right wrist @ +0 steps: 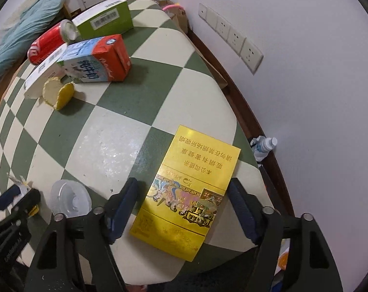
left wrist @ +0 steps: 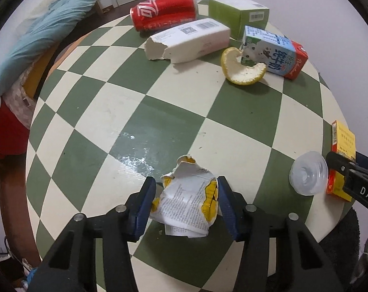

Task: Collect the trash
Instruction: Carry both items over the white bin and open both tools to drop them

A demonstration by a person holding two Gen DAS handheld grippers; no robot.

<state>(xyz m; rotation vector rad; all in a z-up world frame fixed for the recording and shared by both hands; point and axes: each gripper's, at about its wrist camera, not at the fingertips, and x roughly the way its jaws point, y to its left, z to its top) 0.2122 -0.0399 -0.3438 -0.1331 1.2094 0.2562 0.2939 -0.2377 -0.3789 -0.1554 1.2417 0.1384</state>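
A crumpled white-and-yellow wrapper (left wrist: 184,202) lies near the front edge of the green-and-cream checked table (left wrist: 159,126). My left gripper (left wrist: 186,194) is shut on it, both blue pads against its sides. A flat yellow cigarette box (right wrist: 184,194) lies at the table's right edge. My right gripper (right wrist: 184,206) straddles it, open, with a gap showing on each side. A clear plastic lid (left wrist: 308,176) rests between the two grippers. At the far side lie a red cola can (left wrist: 163,12), a torn white box (left wrist: 191,40), a green box (left wrist: 237,15), a milk carton (left wrist: 274,53) and a citrus peel (left wrist: 242,69).
A white wall with a row of sockets (right wrist: 232,36) runs close along the table's right side. A small water bottle (right wrist: 264,146) lies on the floor by the skirting. A blue pillow (left wrist: 38,41) lies on a bed beyond the left edge.
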